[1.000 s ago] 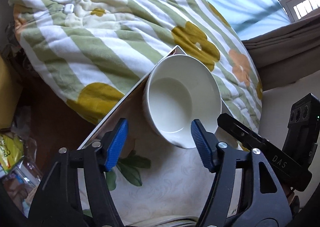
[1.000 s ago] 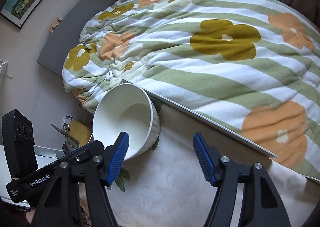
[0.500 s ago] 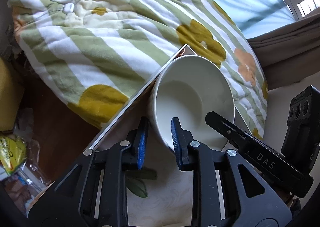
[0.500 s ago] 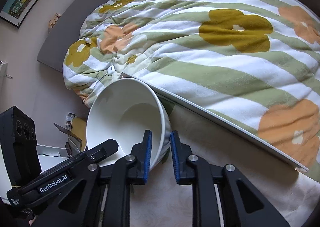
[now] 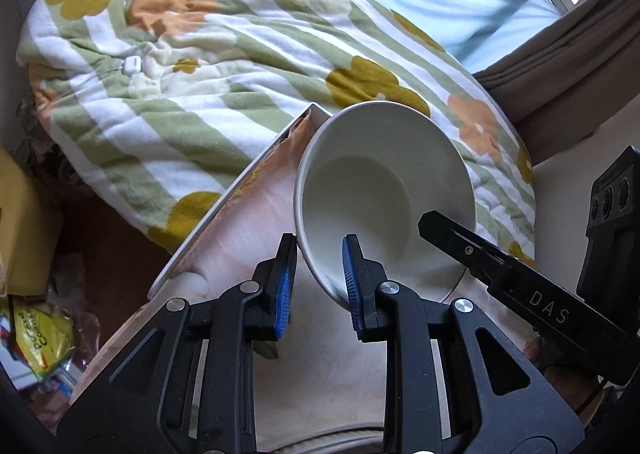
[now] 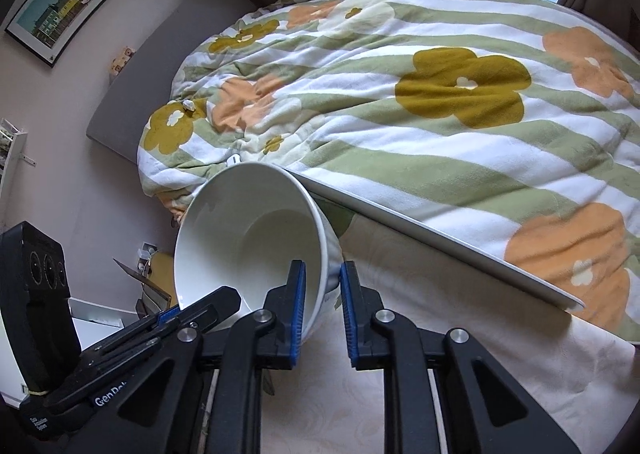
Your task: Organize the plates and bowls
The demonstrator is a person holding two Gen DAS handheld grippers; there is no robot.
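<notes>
Behind the cloth-covered table [image 6: 460,366] lies a flowered duvet [image 6: 440,126]. Left gripper [image 5: 316,274] and right gripper [image 6: 322,304] each pinch the near rim of the tilted white bowl [image 5: 384,190]; glazed ceramic, probably slippery and breakable, so grip deep.

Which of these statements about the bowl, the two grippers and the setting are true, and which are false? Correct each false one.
1. Both grippers grip the white bowl by its rim. True.
2. The left gripper has its jaws wide open. False: they are closed on the bowl's wall.
3. The bowl holds soup. False: its inside is empty.
4. A floral striped blanket lies behind the table. True.
5. The right gripper has one finger inside the bowl and one outside. True.
</notes>
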